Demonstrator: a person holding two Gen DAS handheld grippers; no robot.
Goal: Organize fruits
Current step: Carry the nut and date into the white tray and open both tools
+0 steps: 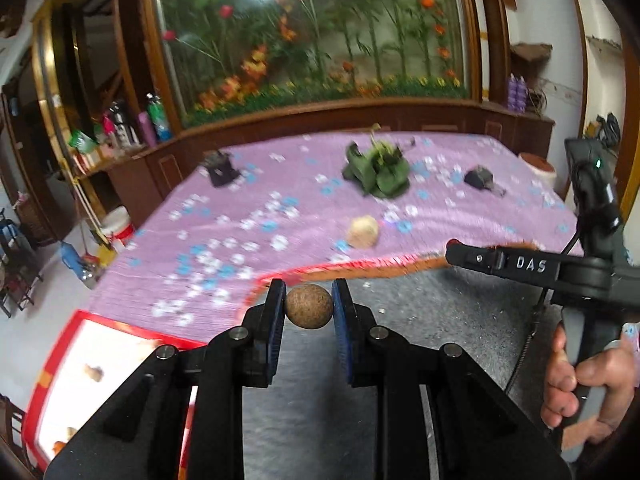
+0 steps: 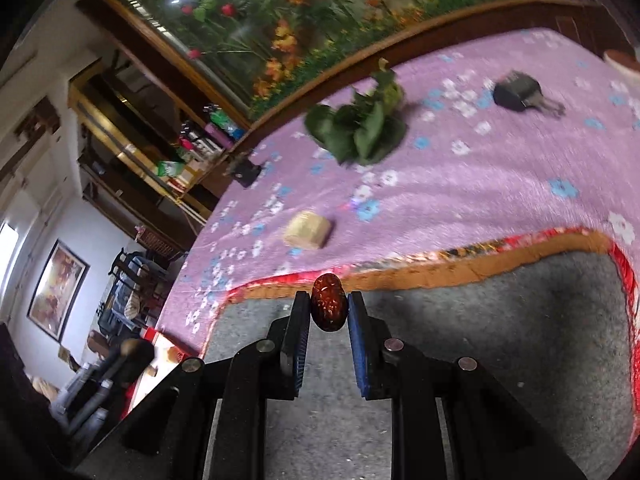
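My left gripper (image 1: 309, 306) is shut on a small round brown fruit (image 1: 309, 306), held in the air above the grey mat (image 1: 420, 320). In the right wrist view my right gripper (image 2: 329, 309) is shut on a wrinkled dark red date (image 2: 329, 307), also lifted over the grey mat (image 2: 500, 320). A pale tan fruit (image 1: 363, 232) lies on the purple flowered cloth (image 1: 240, 200) beyond the mat; the right wrist view shows this pale fruit (image 2: 307, 230) too. The right gripper's body (image 1: 520, 266) reaches in from the right in the left wrist view, with a hand (image 1: 580, 384) on its handle.
A heap of green leaves (image 1: 378, 174) lies mid-cloth, with a black clip (image 1: 480, 179) to its right and a dark object (image 1: 221, 168) to its left. A white tray with a red rim (image 1: 72, 360) holds small pieces at lower left. A wooden cabinet stands behind.
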